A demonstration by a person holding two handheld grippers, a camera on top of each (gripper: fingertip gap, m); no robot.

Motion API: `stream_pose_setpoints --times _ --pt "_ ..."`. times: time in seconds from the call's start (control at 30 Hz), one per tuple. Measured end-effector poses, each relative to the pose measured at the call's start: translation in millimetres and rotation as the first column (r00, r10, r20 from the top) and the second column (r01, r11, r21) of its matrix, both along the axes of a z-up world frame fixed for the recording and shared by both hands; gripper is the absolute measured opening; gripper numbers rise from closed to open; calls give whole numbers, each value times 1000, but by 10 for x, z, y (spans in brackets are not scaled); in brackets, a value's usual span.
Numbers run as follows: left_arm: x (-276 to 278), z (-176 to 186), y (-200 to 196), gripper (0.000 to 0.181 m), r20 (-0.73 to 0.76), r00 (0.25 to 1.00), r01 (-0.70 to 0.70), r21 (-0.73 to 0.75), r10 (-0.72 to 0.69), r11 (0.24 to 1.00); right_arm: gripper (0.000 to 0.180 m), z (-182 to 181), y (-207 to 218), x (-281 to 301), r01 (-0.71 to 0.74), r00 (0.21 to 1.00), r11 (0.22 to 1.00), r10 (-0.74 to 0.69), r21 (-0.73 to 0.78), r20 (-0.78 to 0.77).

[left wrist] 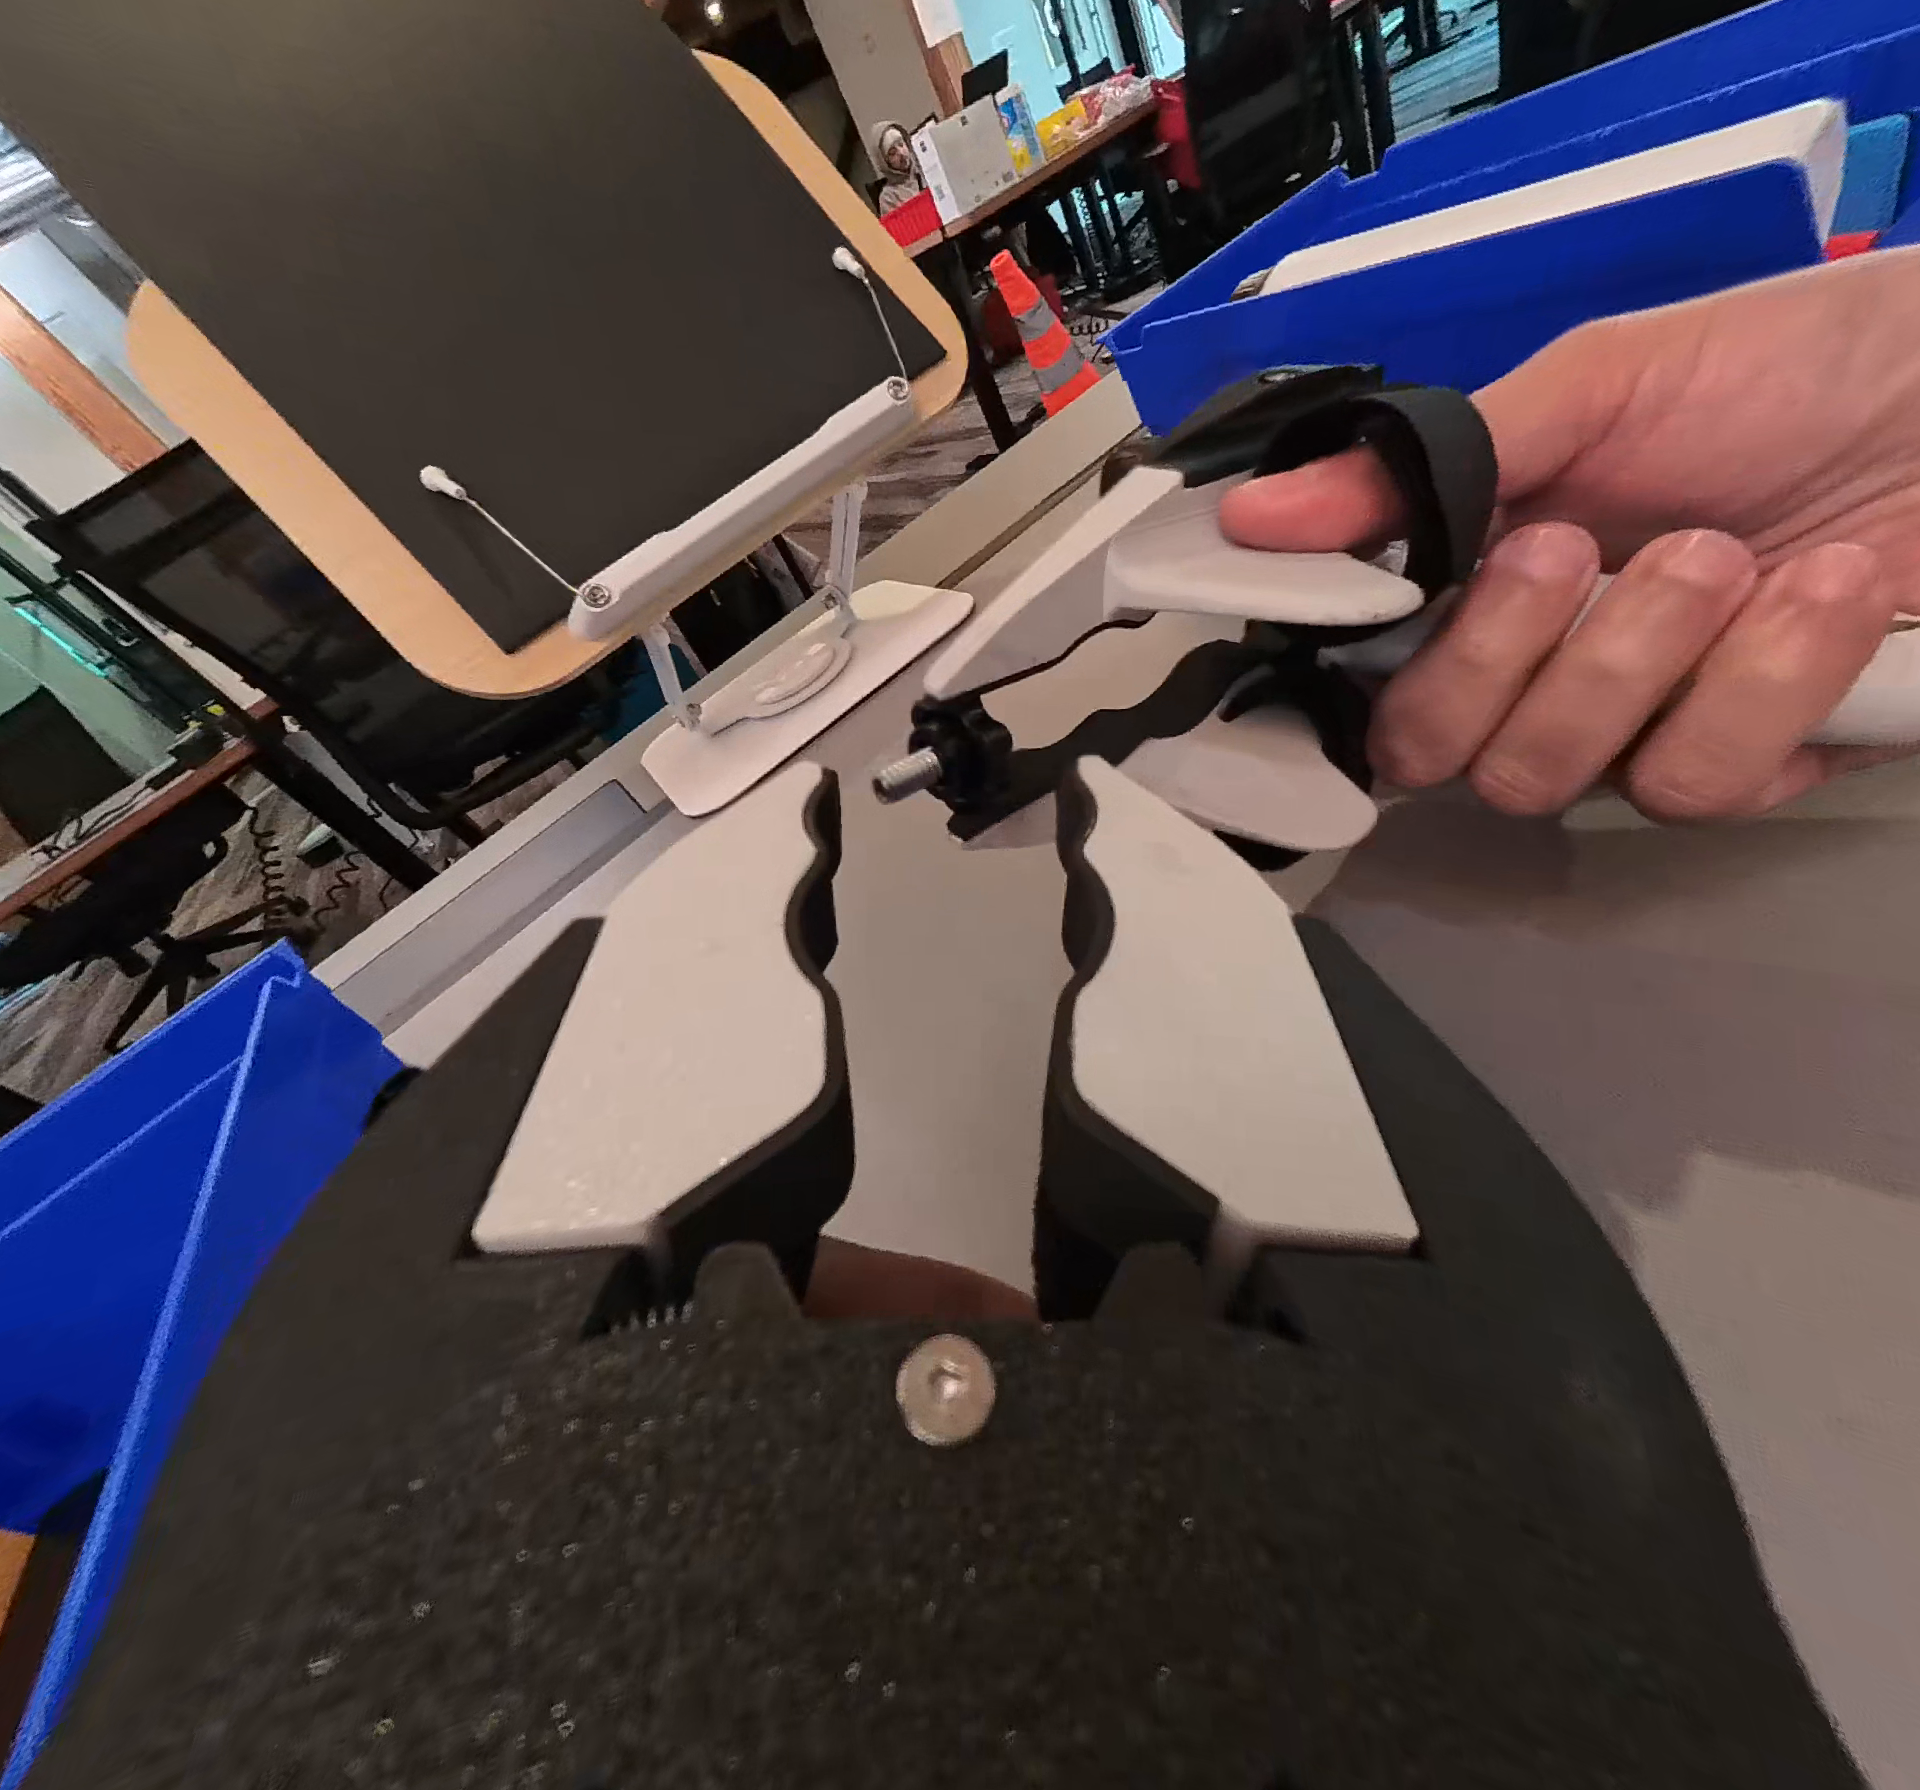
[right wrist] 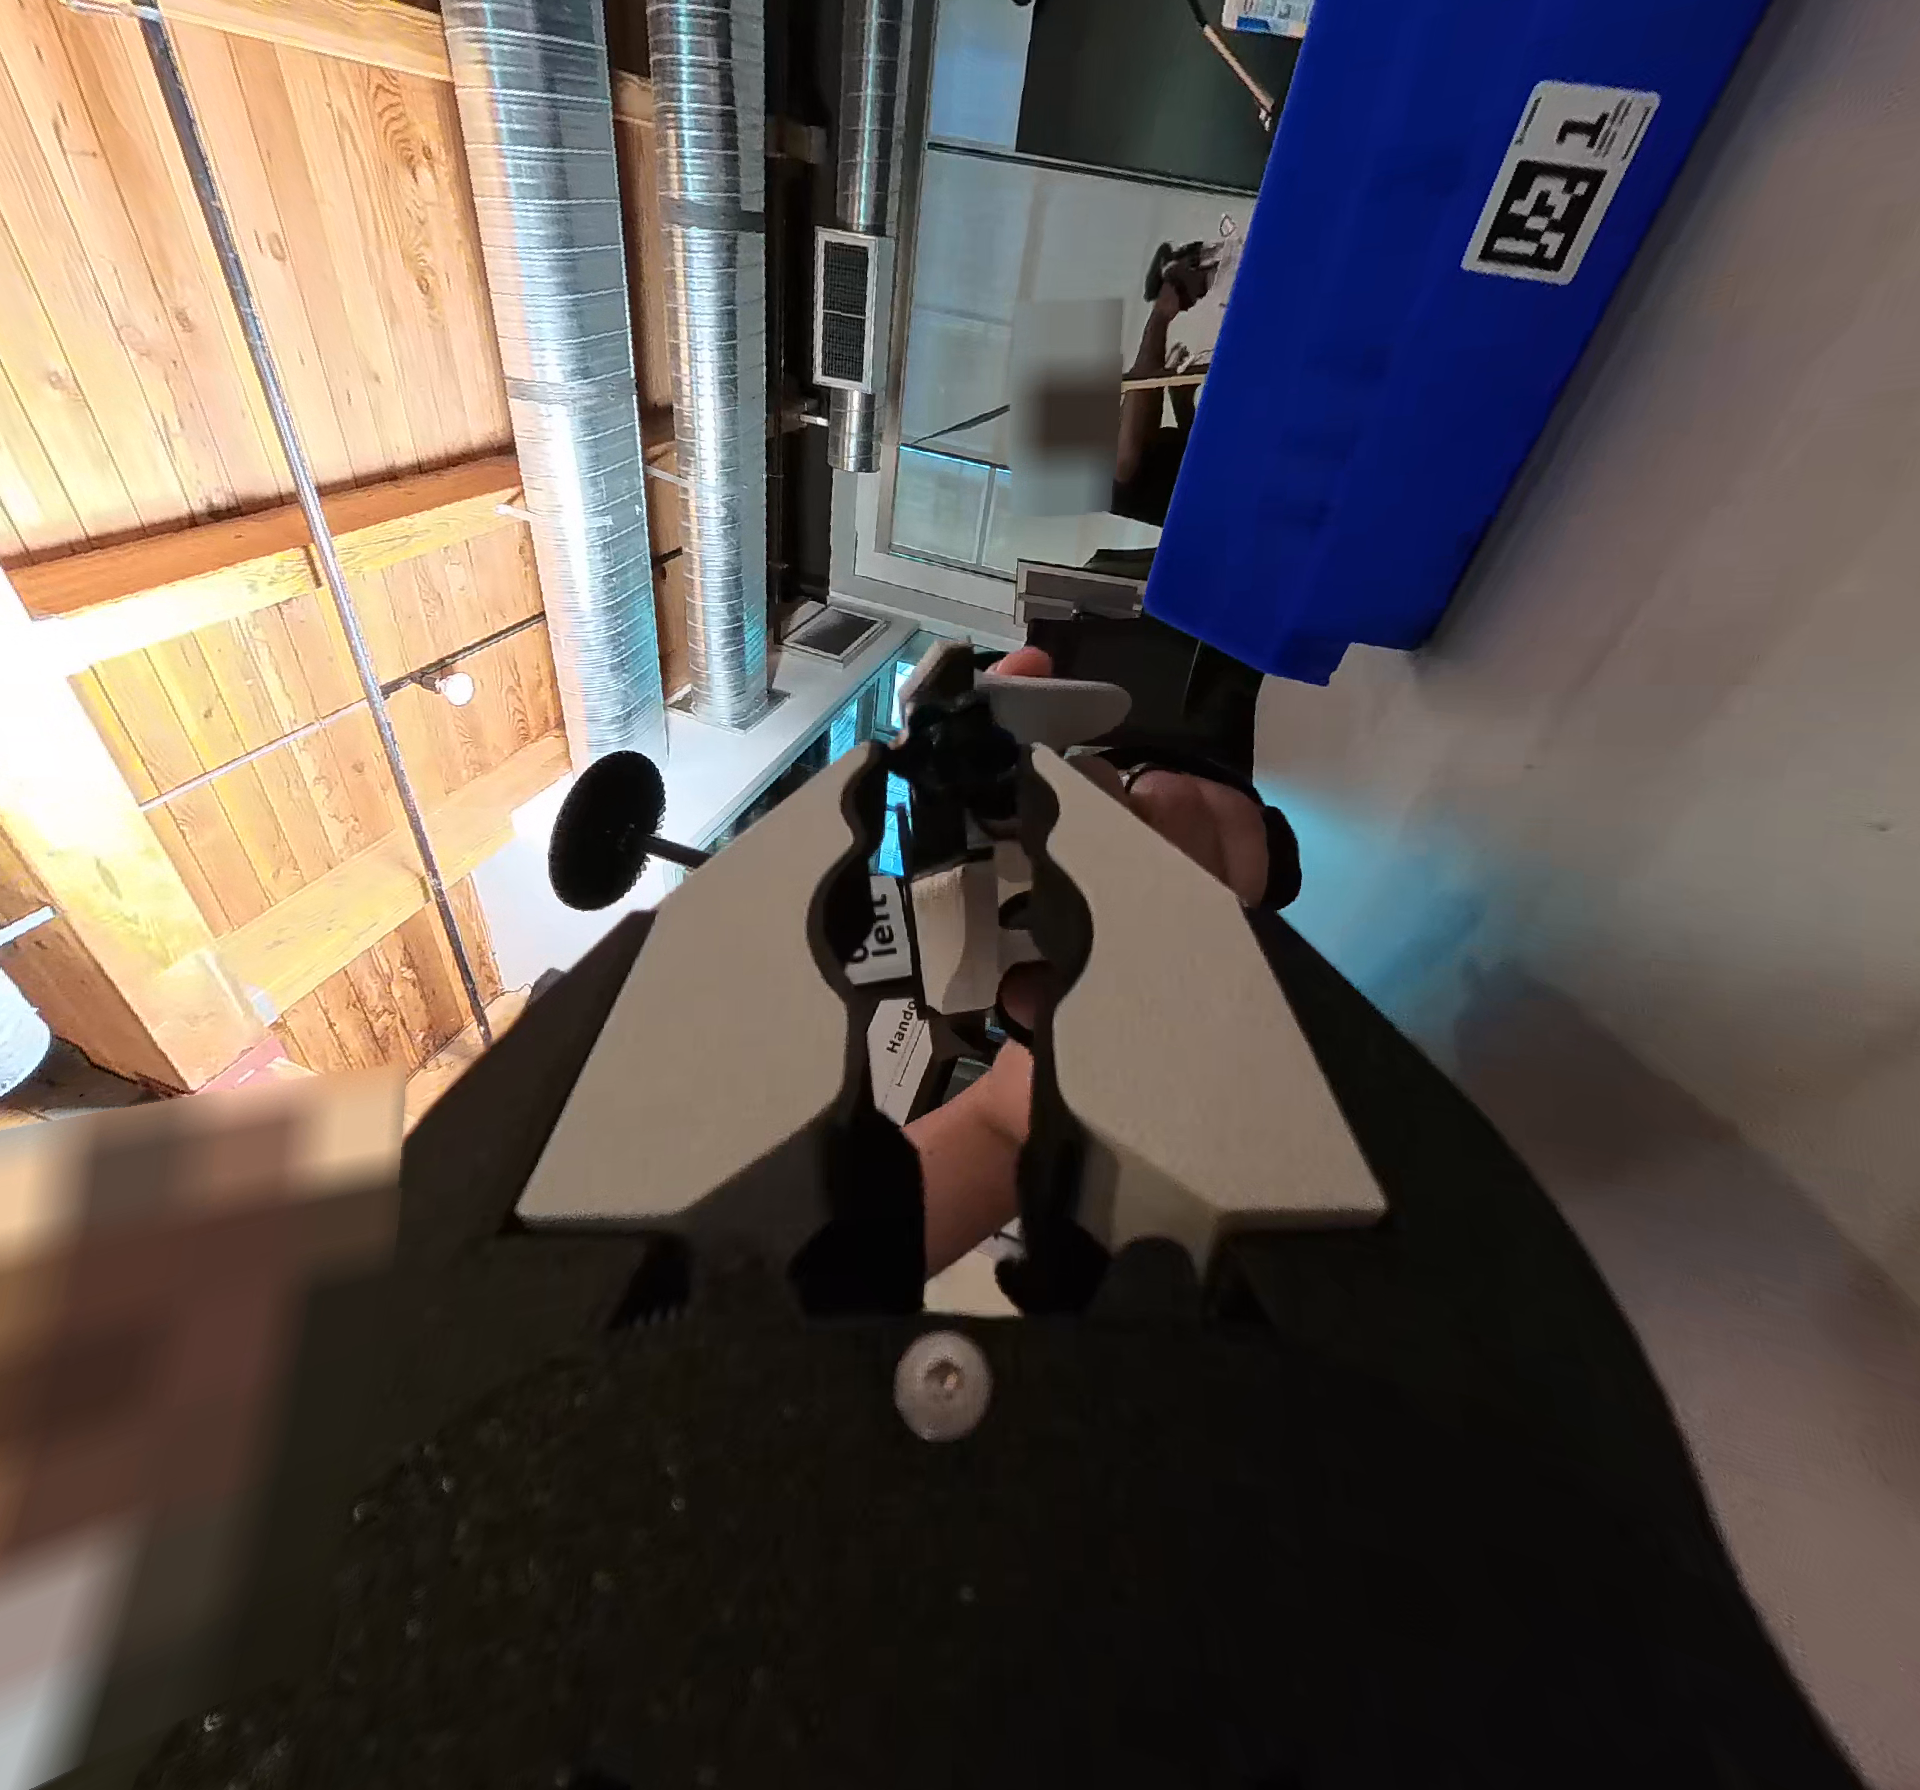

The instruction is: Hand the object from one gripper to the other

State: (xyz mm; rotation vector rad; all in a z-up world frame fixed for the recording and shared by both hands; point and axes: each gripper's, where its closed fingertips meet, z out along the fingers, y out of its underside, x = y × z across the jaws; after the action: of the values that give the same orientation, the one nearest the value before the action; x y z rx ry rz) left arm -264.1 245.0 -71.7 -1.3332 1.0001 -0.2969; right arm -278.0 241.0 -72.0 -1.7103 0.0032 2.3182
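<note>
Hand-held gripper, right (left wrist: 997,784) — seen in the left wrist view coming in from the right, held by a hand (left wrist: 1662,577), its fingers closed on the object: a small black knob with a threaded metal stud (left wrist: 940,758), stud pointing left. In its own view the same hand-held gripper (right wrist: 951,784) shows the dark knob (right wrist: 961,753) pinched at the tips. Hand-held gripper, left (left wrist: 951,805) — jaws standing apart at a moderate gap, nothing between them; the knob sits just beyond its fingertips, roughly in line with the gap, above the grey worktop (left wrist: 1558,1065). Surroundings: blue bin (left wrist: 1507,306) at far right, another blue bin (left wrist: 156,1169) at near left, tilted black board on a white stand (left wrist: 468,234) at far left. Status, as judged: object picked up and presented; transfer not yet made. Remaining — left fingers to close on the knob or stud, right to let go.
</note>
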Motion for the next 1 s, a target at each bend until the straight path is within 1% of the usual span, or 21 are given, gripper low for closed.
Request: stream_pose_setpoints --times 0.07,0.17,0.27,0.3,0.33,0.37,0.47,0.53,0.6,0.67,0.73,0.8,0.83,0.87,0.93,0.97,1.0 --pt "-9 9 9 37 10 1000 -3 -9 3 1000 24 22 -8 -3 -1 1000 1000 1 4 -11" --pt "-13 26 -8 24 23 1000 14 -18 -13 1000 24 22 -17 -6 -5 1000 1000 5 14 1" --pt "-11 11 -5 24 20 1000 17 -32 -16 999 24 7 -12 -5 -5 1000 1000 5 -4 -8" --pt "-12 6 -4 24 19 1000 19 -36 -18 999 29 4 -11 -6 -7 1000 1000 7 -12 -16" --pt "-13 3 -4 24 16 1000 20 -42 -20 999 29 1 -9 -5 -9 1000 1000 8 -22 -22" --pt "-14 1 -3 24 13 1000 22 -47 -22 999 24 2 -8 -5 -11 1000 1000 10 -25 -28" --pt "-13 18 -11 24 16 999 29 -54 -28 998 24 24 -16 -2 -19 999 1000 19 -19 -42" --pt "-8 32 -20 24 24 999 36 -60 -34 998 26 44 -31 -2 -27 999 1000 27 12 -33" --pt "-6 49 -27 24 41 998 43 -75 -40 996 32 59 -36 11 -31 999 998 32 62 -6" --pt "-8 65 -34 24 67 996 59 -102 -52 993 37 80 9 78 0 999 991 -4 133 35" --pt "-21 90 -35 24 106 992 75 -131 -62 988 41 132 83 187 53 995 971 -72 231 73" --pt "-30 109 -37 24 153 985 104 -172 -77 980 44 117 154 296 84 971 918 -163 388 174" --pt "-32 122 -42 24 182 979 126 -194 -90 973 45 88 180 344 82 945 865 -225 496 236" --pt "-27 131 -55 24 212 971 156 -221 -108 963 48 73 190 383 66 918 799 -284 597 278" --pt "-4 144 -97 24 276 948 233 -275 -155 933 54 134 149 416 39 892 684 -352 729 283" --pt "28 140 -145 24 316 929 296 -315 -195 902 59 167 94 406 8 887 625 -365 781 283" --pt "52 139 -188 23 364 904 359 -362 -224 860 60 182 39 392 -32 873 536 -396 843 285"
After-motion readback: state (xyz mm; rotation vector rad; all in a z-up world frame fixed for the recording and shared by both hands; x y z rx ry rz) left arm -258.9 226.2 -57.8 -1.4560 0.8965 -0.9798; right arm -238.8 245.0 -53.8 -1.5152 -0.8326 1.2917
